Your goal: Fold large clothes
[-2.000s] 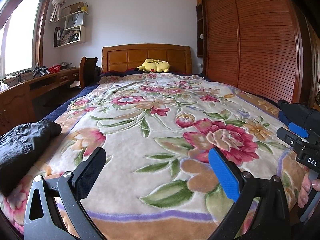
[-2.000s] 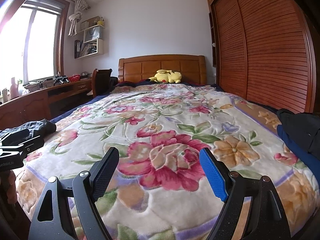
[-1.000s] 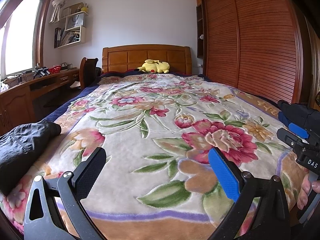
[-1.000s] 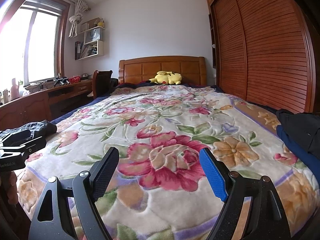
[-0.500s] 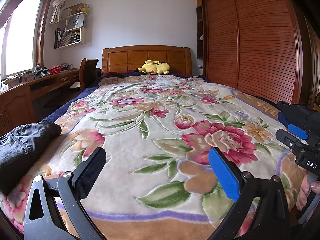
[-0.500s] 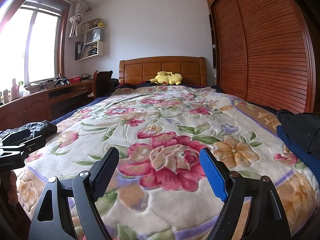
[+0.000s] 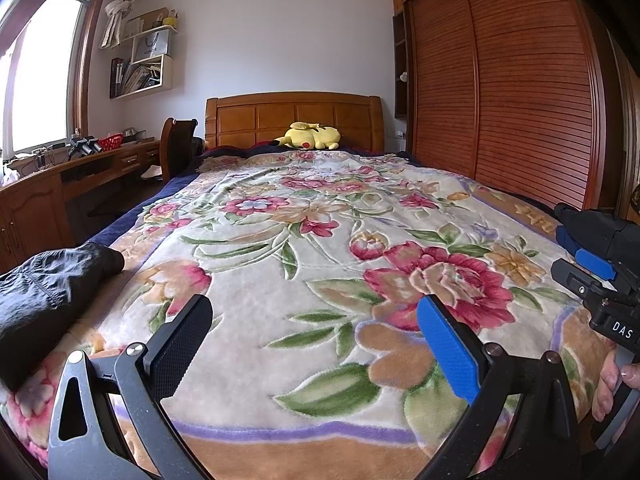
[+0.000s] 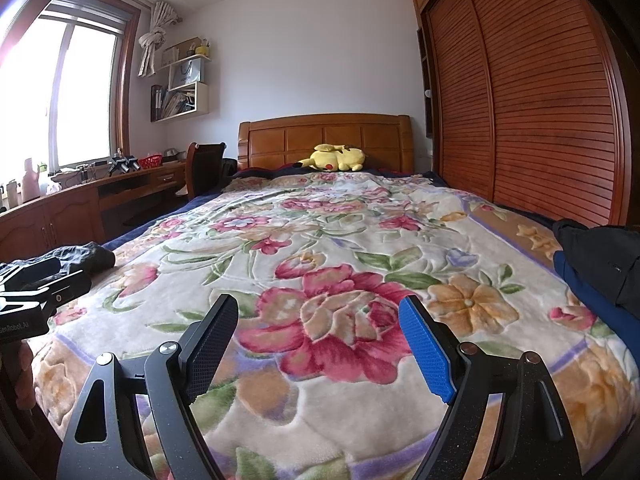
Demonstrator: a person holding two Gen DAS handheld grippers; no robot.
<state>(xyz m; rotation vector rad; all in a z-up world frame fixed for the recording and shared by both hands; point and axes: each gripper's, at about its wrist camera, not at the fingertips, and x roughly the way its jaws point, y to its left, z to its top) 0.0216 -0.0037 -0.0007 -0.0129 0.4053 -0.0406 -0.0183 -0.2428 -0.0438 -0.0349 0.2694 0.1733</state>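
Note:
A black garment (image 7: 44,292) lies bunched at the bed's near left edge; it also shows in the right wrist view (image 8: 86,258). A dark garment with blue fabric (image 8: 600,272) lies at the near right edge. My left gripper (image 7: 316,328) is open and empty above the foot of the floral blanket (image 7: 304,240). My right gripper (image 8: 318,326) is open and empty over the blanket (image 8: 320,248). Each gripper shows at the edge of the other's view: the right one (image 7: 596,272) and the left one (image 8: 32,292).
A yellow plush toy (image 7: 310,136) lies by the wooden headboard (image 7: 294,118). A wooden desk (image 7: 36,188) and chair (image 7: 176,148) stand along the left wall under the window. A slatted wooden wardrobe (image 7: 508,92) runs along the right side.
Both grippers have tilted very slightly, so the scene sits a little lower in view. Nothing was taken hold of or let go.

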